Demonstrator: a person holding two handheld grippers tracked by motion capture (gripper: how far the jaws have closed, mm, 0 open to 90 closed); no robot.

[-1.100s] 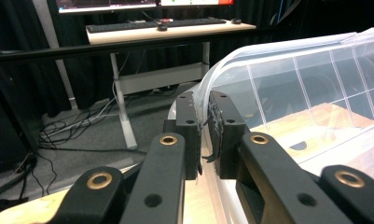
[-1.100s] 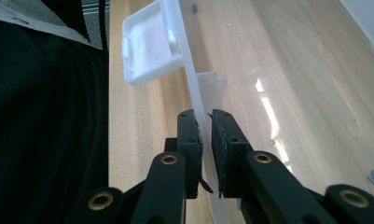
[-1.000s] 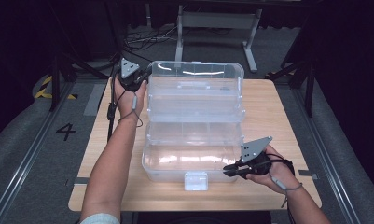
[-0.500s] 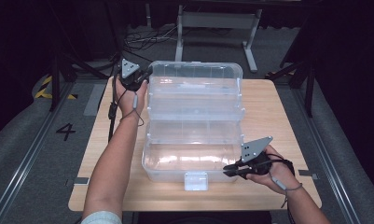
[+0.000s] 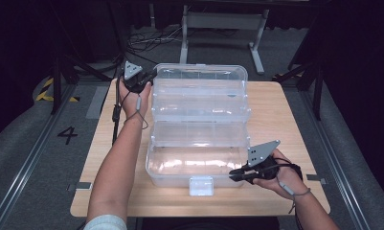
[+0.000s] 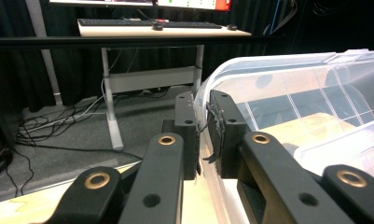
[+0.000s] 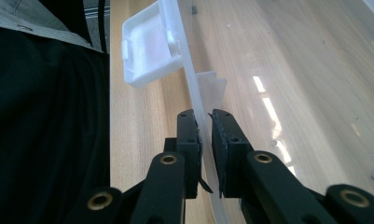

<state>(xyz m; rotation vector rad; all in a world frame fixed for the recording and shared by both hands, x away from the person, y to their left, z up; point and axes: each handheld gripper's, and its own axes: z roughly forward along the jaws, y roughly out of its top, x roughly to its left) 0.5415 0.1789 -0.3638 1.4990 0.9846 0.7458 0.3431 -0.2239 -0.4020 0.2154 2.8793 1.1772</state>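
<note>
Both my grippers clamp the clear tiered box (image 5: 199,120) at table (image 5: 285,120) centre.
Left gripper (image 6: 202,128) pinches its eleven o'clock rim; right gripper (image 7: 204,140) grips the five o'clock front wall, seemingly beside the latch (image 7: 149,44).

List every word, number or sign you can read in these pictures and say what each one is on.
"4": a dark number on the grey floor left of the table.
Yellow and black hazard stripes: a marking with no text, on the floor farther back on the left.
Monitor screens behind the desk: whatever they show is too small and cut off to read.
Clear plastic box: no label or brand readable.
</note>
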